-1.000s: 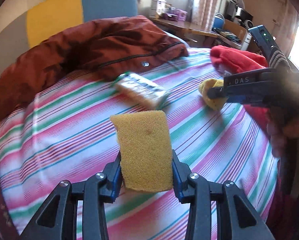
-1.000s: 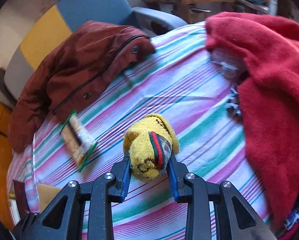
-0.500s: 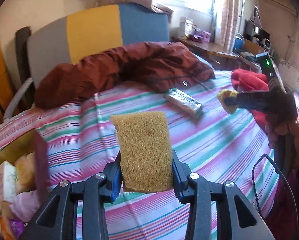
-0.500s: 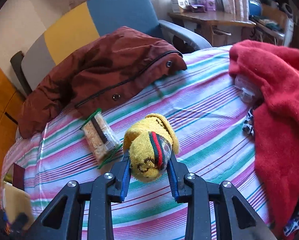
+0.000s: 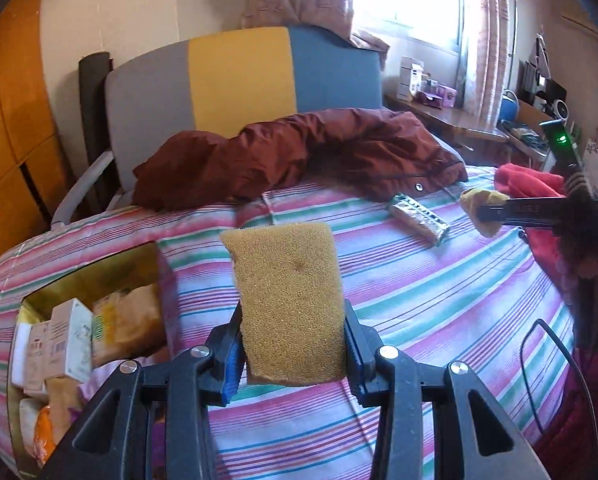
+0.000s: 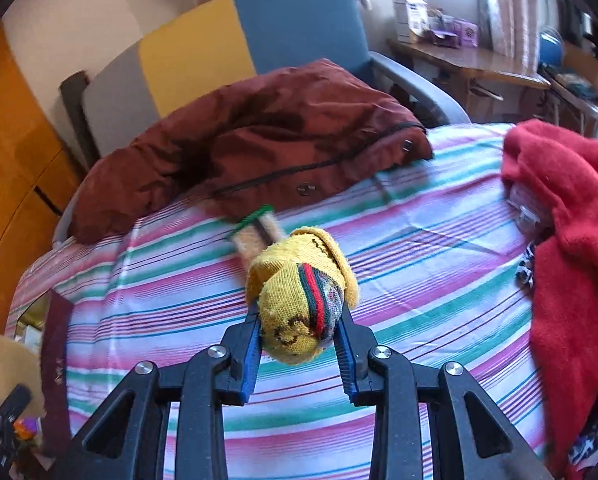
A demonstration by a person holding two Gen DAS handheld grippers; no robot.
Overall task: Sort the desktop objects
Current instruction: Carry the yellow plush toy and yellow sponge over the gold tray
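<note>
My left gripper (image 5: 293, 354) is shut on a yellow-brown sponge (image 5: 289, 300) that stands upright between its blue pads, above the striped bedspread (image 5: 419, 292). My right gripper (image 6: 299, 344) is shut on a rolled yellow sock (image 6: 303, 300) with a red, green and grey band. In the left wrist view the right gripper (image 5: 489, 216) shows at the far right with the sock (image 5: 479, 200) at its tip. A wrapped snack pack (image 5: 417, 218) lies on the bedspread near the jacket; in the right wrist view the snack pack (image 6: 255, 228) sits partly behind the sock.
An open box (image 5: 99, 272) holding cartons and packets sits at the lower left of the bed. A dark red jacket (image 5: 299, 156) lies across the back, a red fleece (image 6: 571, 232) at the right. A grey, yellow and blue chair (image 5: 239, 76) stands behind, a desk (image 6: 467, 60) beyond.
Both grippers rose and drew back from the bed, each keeping its hold. The left wrist view swung left, bringing the open box into sight. The right gripper rolled, so the snack pack now lies behind the sock.
</note>
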